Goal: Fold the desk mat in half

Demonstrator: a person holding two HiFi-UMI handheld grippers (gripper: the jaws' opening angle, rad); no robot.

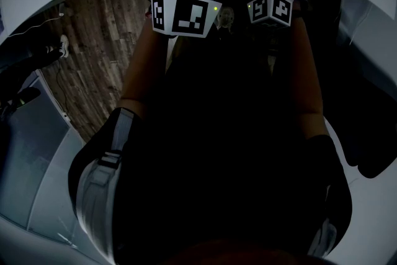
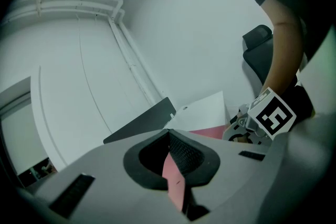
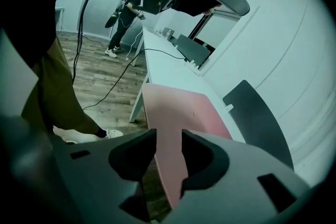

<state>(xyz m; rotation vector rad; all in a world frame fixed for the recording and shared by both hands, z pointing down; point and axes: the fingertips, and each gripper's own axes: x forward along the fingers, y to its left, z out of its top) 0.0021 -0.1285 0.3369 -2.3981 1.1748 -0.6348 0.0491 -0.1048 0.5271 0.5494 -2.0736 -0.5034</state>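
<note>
The white counter [image 3: 168, 73] and pink desk mat [image 3: 184, 107] on it showed in the right gripper view, not the dark head view. The left hand-held gripper [image 2: 169, 136] clamped the mat; the right hand-held gripper [image 3: 169, 147] gaped, seemingly astride it.

Desk mat [image 3: 178, 107] on table [image 3: 164, 70], beside panel [image 3: 257, 118]

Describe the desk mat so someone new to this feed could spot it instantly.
In the right gripper view, a long white table runs along the wall. At its near end lies the desk mat, its edge between the parted jaws of the right gripper. It alone is pink; the sheet beside it is dark grey.
</note>
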